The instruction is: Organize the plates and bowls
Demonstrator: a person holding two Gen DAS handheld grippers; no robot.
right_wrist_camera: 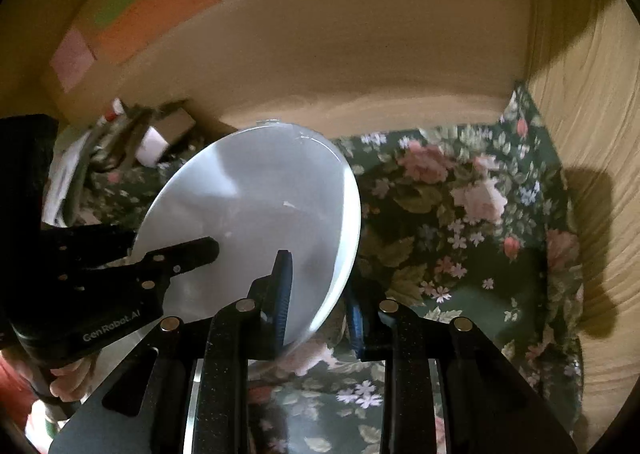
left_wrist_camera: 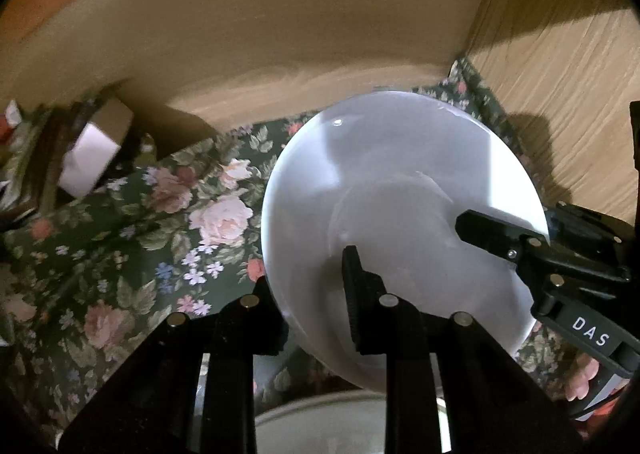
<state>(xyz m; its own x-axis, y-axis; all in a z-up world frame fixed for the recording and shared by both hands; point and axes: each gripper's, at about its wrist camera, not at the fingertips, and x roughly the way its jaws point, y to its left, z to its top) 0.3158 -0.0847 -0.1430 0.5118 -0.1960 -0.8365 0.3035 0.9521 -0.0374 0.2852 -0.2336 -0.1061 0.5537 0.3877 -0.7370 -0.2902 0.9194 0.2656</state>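
Both grippers were clamped on the rim of one white plate point(left_wrist_camera: 384, 190), carrying it tilted above the floral cloth point(left_wrist_camera: 132, 222) in the wooden corner. The left gripper point(left_wrist_camera: 316, 306) pinched the plate's near-left edge, one finger lying on the face and the other behind the rim. The right gripper point(right_wrist_camera: 318, 302) did the same at the near-right edge, its blue-padded fingers point(right_wrist_camera: 282, 294) closed on either side of the rim.

Carrying it well called for the two hands to move as one, I judged. If one had led the other, the plate would have twisted in the pads and could have slipped, since smooth glazed ware gives little friction. Keeping the tilt steady and the grips well onto the rim (not merely at its lip) seemed the safer course, with a slow descent wherever it was to be set.

In the left wrist view the plate stood directly ahead of the fingers and slightly right, filling the middle of the frame, with the other gripper reaching in from the right. A second pale dish point(left_wrist_camera: 320, 422) showed at the bottom edge, below and nearer than the held plate; whether it was a plate or a bowl I could not tell. A small box point(left_wrist_camera: 96, 150) sat blurred at the far left, well apart.
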